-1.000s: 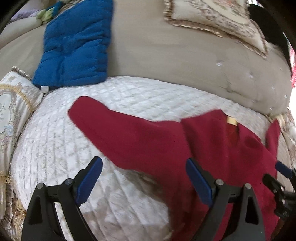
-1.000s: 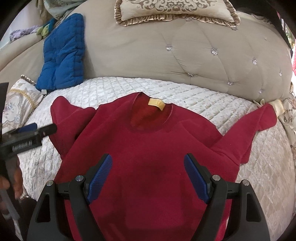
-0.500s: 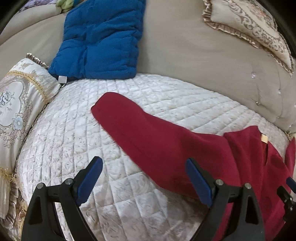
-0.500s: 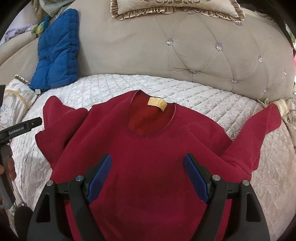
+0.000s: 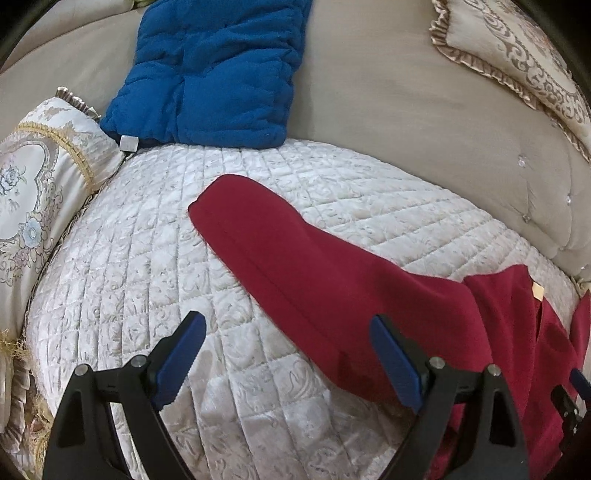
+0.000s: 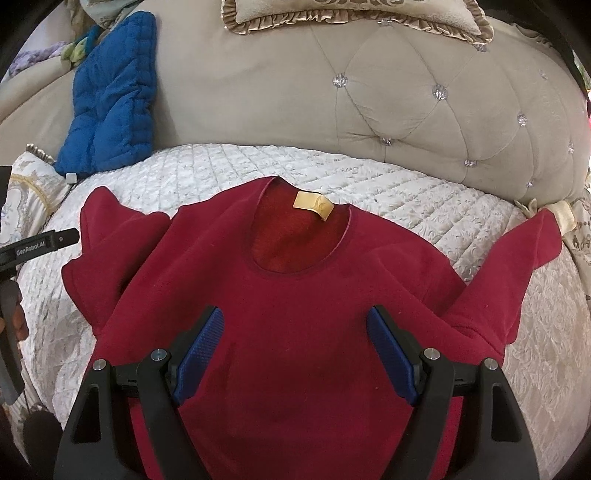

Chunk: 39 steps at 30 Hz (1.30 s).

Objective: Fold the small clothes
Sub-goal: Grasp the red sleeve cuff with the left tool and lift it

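A small red sweater (image 6: 295, 314) lies flat on the quilted white bedspread (image 6: 221, 166), neck opening and yellow label (image 6: 314, 205) toward the headboard. Its left sleeve (image 5: 295, 258) stretches out across the quilt; the right sleeve (image 6: 517, 266) points to the right. My left gripper (image 5: 288, 354) hovers open over the lower edge of the left sleeve, holding nothing. My right gripper (image 6: 295, 350) hovers open above the sweater's chest, empty. The left gripper's body (image 6: 37, 245) shows at the left edge of the right wrist view.
A blue quilted cushion (image 5: 214, 74) leans on the beige tufted headboard (image 6: 424, 110). Ornate pillows lie at the left (image 5: 33, 192) and on top of the headboard (image 6: 351, 14). Bare quilt lies left of the sleeve.
The left gripper has swung left and closer, so the sleeve now fills its view. The right gripper has edged forward over the sweater. Both stayed open; the sweater has not moved.
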Motion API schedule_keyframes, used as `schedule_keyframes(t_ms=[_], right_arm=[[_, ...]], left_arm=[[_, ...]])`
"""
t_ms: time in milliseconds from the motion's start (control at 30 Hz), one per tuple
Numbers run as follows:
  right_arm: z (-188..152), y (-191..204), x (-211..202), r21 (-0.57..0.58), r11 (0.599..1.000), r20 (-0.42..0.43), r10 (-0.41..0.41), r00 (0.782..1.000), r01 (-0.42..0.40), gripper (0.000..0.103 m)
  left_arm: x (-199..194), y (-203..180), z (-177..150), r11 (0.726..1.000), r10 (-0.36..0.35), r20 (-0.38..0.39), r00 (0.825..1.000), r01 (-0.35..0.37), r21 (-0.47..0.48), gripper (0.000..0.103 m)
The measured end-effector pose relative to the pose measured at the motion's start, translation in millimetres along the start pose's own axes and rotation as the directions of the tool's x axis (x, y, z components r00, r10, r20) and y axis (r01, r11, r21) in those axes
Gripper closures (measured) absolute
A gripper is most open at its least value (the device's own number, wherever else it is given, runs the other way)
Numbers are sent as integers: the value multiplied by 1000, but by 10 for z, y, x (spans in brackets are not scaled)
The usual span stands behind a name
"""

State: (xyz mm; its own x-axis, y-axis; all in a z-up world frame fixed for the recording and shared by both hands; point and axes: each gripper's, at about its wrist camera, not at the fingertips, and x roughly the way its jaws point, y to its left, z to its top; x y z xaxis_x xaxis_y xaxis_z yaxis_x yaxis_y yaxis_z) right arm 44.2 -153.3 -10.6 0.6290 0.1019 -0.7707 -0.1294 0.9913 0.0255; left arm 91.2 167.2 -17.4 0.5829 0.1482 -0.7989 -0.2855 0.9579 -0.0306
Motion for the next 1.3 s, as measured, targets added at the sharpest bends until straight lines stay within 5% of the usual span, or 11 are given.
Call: schedule_keyframes(t_ms=[333,467,900,1300], right_arm=[[18,-19,84,13,1000,-5,13,1000,-13,40],[23,-23,89,11,1000,-8,20,1000,-20,40],[6,-2,126,14,999,-14,46,999,-46,40],[3,5,164,13,999,-26,46,999,-45,40]], left_arm=[[365,373,249,987,22,-39,999,-28,-157,10],[520,531,325,971,35,-51,998,-46,-236,18],[776,601,437,967,127,-64,990,-138,-214,19],[714,612,440,972,105,-54,993,-114,-207,19]])
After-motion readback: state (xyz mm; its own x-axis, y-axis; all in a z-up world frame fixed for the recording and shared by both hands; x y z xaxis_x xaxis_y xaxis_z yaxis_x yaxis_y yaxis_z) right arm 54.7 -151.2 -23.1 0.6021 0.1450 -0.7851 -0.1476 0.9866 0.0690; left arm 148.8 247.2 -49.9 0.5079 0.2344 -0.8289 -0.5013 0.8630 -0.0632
